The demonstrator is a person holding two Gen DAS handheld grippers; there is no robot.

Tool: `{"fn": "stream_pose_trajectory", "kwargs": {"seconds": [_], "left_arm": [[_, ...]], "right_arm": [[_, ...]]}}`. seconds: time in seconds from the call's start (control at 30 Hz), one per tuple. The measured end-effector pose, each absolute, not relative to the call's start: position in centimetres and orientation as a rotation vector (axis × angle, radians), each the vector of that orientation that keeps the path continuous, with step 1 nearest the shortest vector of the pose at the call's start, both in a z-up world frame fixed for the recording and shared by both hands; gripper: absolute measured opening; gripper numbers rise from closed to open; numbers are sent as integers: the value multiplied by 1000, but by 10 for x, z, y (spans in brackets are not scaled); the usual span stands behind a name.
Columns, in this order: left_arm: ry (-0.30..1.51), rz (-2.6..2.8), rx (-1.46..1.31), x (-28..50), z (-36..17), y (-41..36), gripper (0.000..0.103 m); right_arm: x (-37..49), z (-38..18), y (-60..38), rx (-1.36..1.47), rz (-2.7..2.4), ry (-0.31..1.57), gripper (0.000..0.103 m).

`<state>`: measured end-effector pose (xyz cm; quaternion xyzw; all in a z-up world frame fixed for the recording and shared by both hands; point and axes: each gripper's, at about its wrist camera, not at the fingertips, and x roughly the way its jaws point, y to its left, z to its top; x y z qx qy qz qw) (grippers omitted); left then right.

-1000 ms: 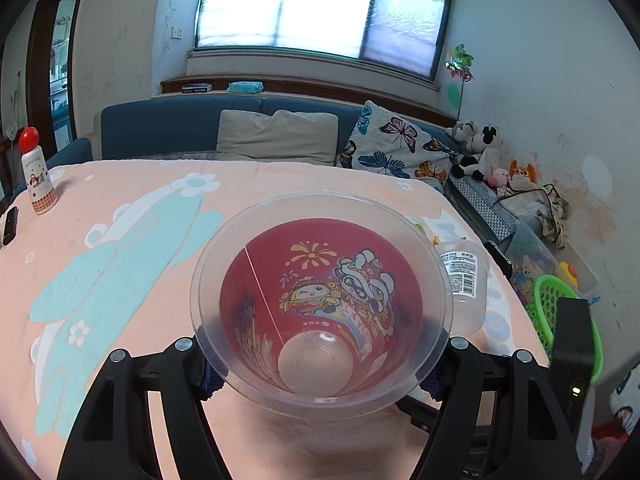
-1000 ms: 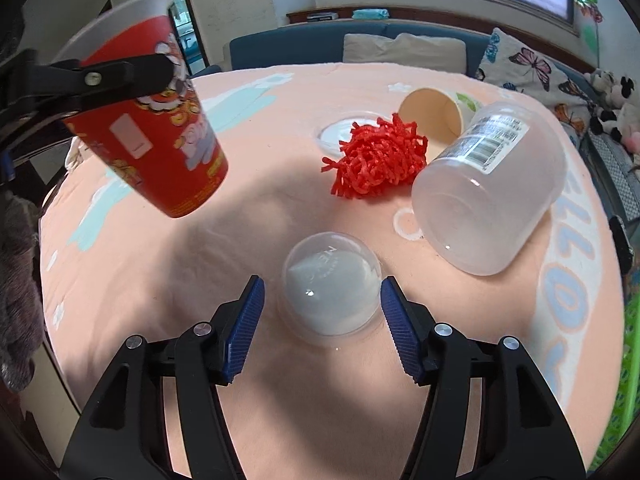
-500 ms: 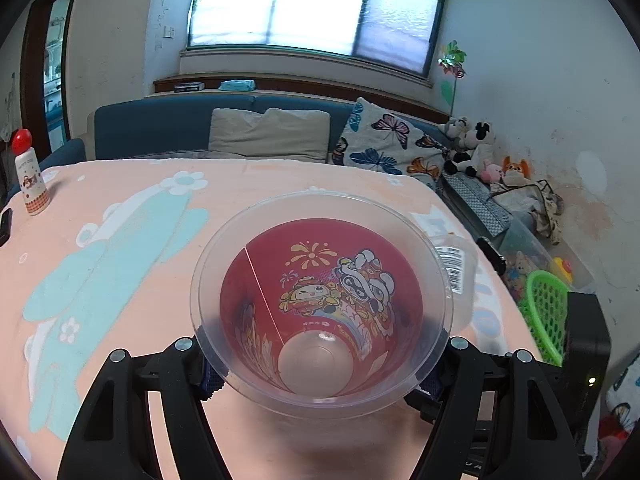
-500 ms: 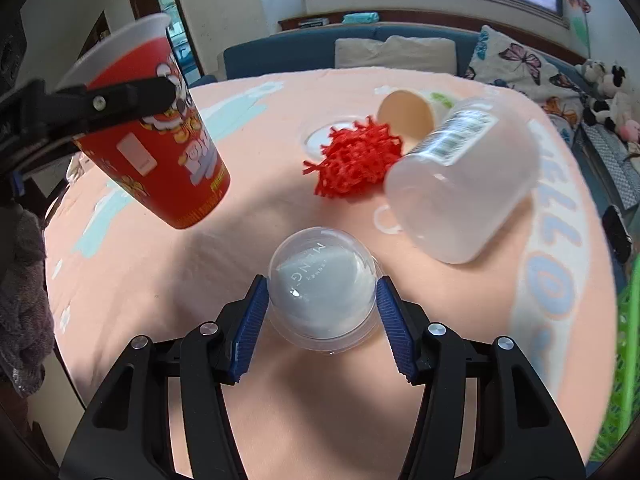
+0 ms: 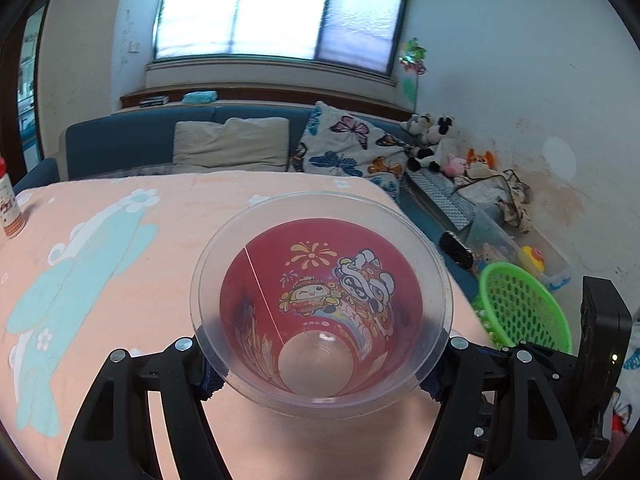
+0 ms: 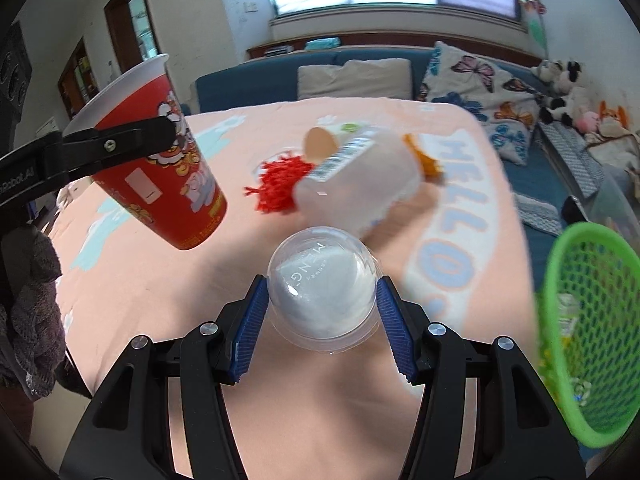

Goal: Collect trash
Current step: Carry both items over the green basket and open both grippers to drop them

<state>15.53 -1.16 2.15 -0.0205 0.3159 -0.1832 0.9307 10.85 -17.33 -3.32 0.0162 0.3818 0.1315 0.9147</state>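
Observation:
My left gripper (image 5: pixel 320 364) is shut on a red printed plastic cup (image 5: pixel 320 316), held above the pink table; I look into its empty inside. In the right wrist view the cup (image 6: pixel 160 160) hangs tilted at the left. My right gripper (image 6: pixel 322 316) is shut on a clear dome lid (image 6: pixel 322 292), lifted off the table. A green mesh basket (image 6: pixel 592 332) stands at the right, beyond the table edge; it also shows in the left wrist view (image 5: pixel 524 308).
On the table lie a clear plastic jar (image 6: pixel 360 184) on its side, red shredded paper (image 6: pixel 280 180), a paper cup (image 6: pixel 320 144) and an orange scrap (image 6: pixel 424 160). A red-capped bottle (image 5: pixel 8 200) stands far left. A blue sofa (image 5: pixel 140 140) is behind.
My right gripper closed on the dome lid, lifted it and swung right, bringing the green basket into view. My left gripper with the cup also moved right.

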Motion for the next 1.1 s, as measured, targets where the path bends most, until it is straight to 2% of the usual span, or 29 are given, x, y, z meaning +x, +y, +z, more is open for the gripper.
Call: {"fn": "stream_pose_trajectory", "kwargs": {"seconds": [1.1], "left_arm": [[705,-619,48,149,26,-235,70]], "right_arm": [[45,-33,-414,129,-92,773,56]]}}
